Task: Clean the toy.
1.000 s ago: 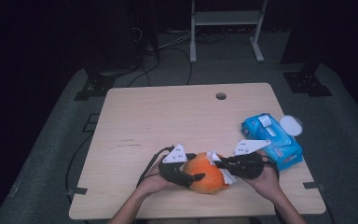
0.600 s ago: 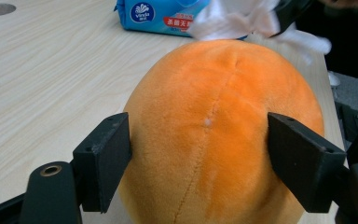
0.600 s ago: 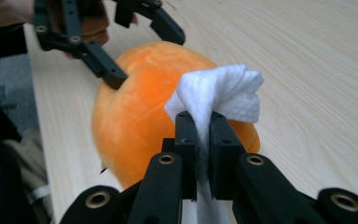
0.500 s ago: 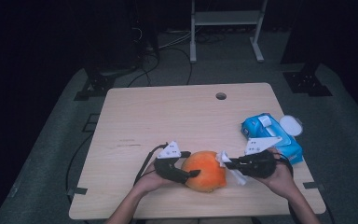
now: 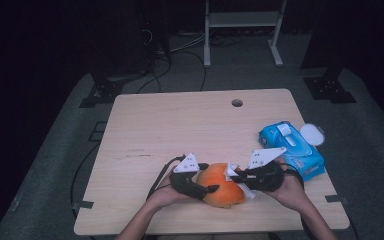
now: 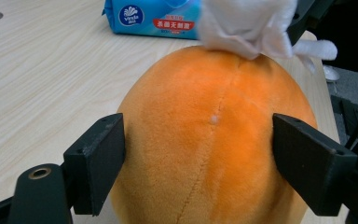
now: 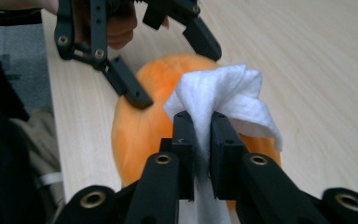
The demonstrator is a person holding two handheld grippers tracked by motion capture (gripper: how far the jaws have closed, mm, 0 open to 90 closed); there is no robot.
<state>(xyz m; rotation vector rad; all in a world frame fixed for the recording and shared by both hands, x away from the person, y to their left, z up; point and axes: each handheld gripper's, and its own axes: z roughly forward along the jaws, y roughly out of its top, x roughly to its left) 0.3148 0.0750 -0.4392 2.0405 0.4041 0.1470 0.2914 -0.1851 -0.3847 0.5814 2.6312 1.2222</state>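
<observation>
Orange plush, seamed, egg-shaped: one soft toy (image 5: 221, 184), lying on the table (image 5: 180, 125) near its front edge, between the two hand-held grippers.

Left gripper (image 5: 206, 182): black, two-jaw, with a grey three-cornered plate on top, held in the person's left hand (image 5: 165, 196). Its jaws straddle the soft toy (image 6: 214, 140), one on each flank. They have just been opening, and in the left gripper view each jaw stands at the plush surface or just off it; whether they still press cannot be told. The toy bulges beyond the jaws toward the far end.

Right gripper (image 5: 235, 176): same make, held in the person's right hand (image 5: 292, 192). Its jaws are nearly closed, pinching a folded white wipe (image 7: 223, 98). They have just eased apart slightly, with the wipe still between them. The bunched end of the wipe stands beyond the jaw tips and rests against the top of the soft toy (image 7: 135, 126), at the end facing away from the left gripper. In the left gripper view, the wipe (image 6: 247, 25) sits on the toy's far crown.

Blue pack of wipes (image 5: 290, 147): flip lid open, white cap turned outward, lying on the table just behind the right gripper, apart from the toy.

Cable (image 5: 157, 177): black, trailing from the left gripper toward the table's front edge.
</observation>
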